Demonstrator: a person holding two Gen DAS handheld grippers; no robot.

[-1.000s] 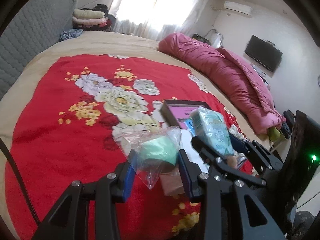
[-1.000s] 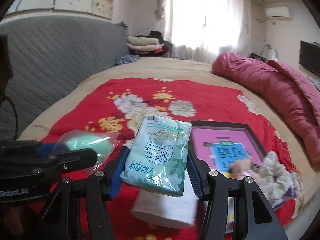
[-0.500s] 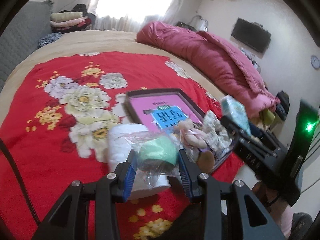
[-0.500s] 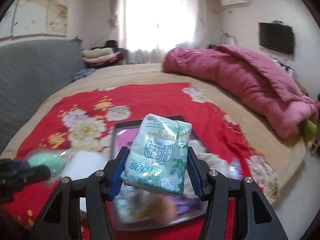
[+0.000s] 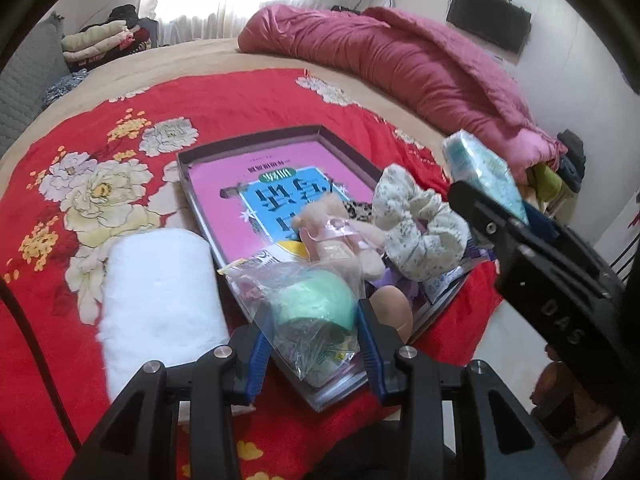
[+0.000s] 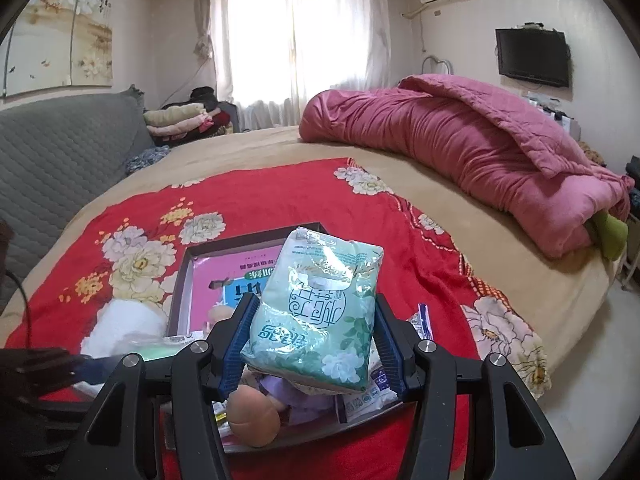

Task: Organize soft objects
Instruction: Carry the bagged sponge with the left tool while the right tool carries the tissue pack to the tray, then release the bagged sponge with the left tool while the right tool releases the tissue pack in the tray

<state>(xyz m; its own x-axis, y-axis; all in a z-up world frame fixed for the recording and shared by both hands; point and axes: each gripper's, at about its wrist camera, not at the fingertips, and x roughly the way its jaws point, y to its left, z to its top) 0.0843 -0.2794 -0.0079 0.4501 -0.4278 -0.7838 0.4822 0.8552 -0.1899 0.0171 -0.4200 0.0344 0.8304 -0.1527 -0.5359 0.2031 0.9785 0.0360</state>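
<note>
My left gripper (image 5: 312,320) is shut on a clear plastic bag with a green sponge ball (image 5: 312,304), held over the near corner of a dark shallow box (image 5: 256,140) with a pink book inside. My right gripper (image 6: 310,340) is shut on a green tissue pack (image 6: 316,312), above the same box (image 6: 182,280); the pack also shows in the left wrist view (image 5: 484,172). In the box lie a small plush bear (image 5: 340,232), a floral scrunchie (image 5: 416,224) and a doll head (image 6: 254,416). A white rolled towel (image 5: 160,304) lies left of the box.
The box sits on a red flowered blanket (image 5: 100,132) near the bed's front edge. A rolled pink quilt (image 6: 460,148) lies along the right side. Folded clothes (image 6: 180,120) are stacked at the far end by a grey headboard (image 6: 60,148).
Both grippers have swung right from over the blanket to above the box, each still holding its item. The box contents have come into view.
</note>
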